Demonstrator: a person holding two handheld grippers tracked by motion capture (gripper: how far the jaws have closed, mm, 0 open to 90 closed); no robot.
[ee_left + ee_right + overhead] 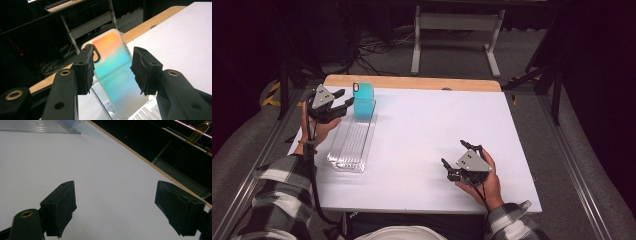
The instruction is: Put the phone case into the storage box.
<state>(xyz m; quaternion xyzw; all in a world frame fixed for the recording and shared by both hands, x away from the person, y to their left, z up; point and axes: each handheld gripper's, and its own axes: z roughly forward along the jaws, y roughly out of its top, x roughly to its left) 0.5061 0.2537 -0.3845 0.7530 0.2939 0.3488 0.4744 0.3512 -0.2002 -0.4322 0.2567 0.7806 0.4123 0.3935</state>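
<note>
A teal phone case (113,72) stands upright on its short end in a clear tray (347,145), directly ahead of the left claw (343,103), whose pads stand apart, gripping nothing.

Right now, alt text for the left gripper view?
A phone case, iridescent orange to teal, stands upright in a clear ribbed rack at the white table's edge. The left gripper frames it with black jaws apart, pads off the case. Dark floor and cables lie beyond.
</note>
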